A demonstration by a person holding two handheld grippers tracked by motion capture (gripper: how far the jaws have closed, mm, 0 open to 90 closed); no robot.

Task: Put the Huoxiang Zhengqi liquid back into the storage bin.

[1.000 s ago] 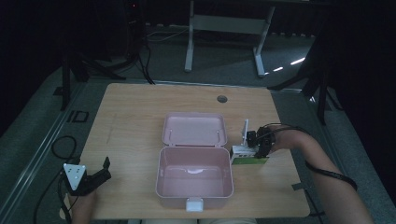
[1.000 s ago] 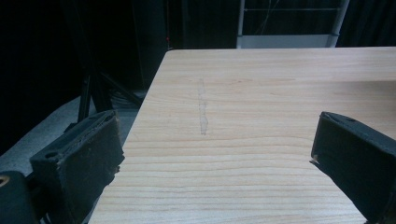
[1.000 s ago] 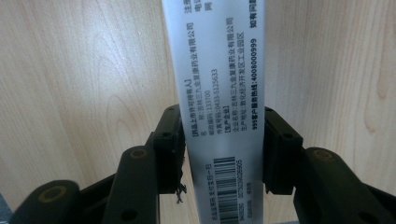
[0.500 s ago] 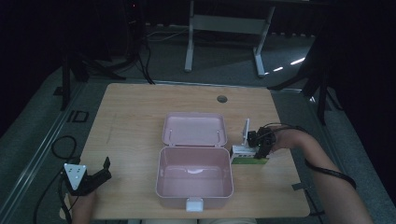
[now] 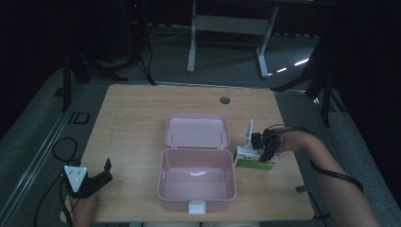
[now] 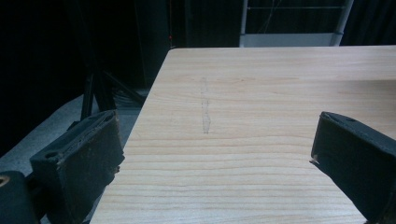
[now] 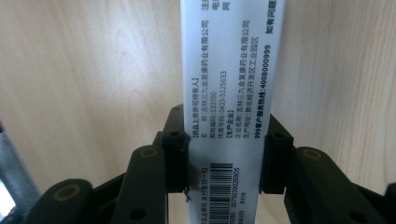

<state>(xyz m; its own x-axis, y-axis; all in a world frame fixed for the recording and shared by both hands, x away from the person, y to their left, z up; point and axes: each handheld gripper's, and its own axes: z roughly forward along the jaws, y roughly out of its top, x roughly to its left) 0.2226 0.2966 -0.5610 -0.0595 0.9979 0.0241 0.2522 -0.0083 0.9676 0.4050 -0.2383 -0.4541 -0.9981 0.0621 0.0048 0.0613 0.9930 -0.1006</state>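
Note:
A pink lunch box [image 5: 161, 183] stands open mid-table, its lid [image 5: 196, 131] laid back flat. Just right of it, on the wood, lies a white and green medicine carton [image 5: 249, 163]. My right gripper [image 5: 263, 152] is shut on it from the right side. In the right gripper view the carton's [image 7: 229, 65] white printed face with a barcode runs up between the two black pads [image 7: 176, 149], which press on its long edges. At the table's front left corner my left gripper [image 5: 106, 171] stands open, and its fingers [image 6: 79, 163] frame bare wood.
The wooden table [image 5: 132, 123] has a round cable hole [image 5: 224, 100] at the back. Its left edge [image 6: 140, 116] drops to a dark floor with cables. A white desk frame [image 5: 227, 23] stands beyond the table.

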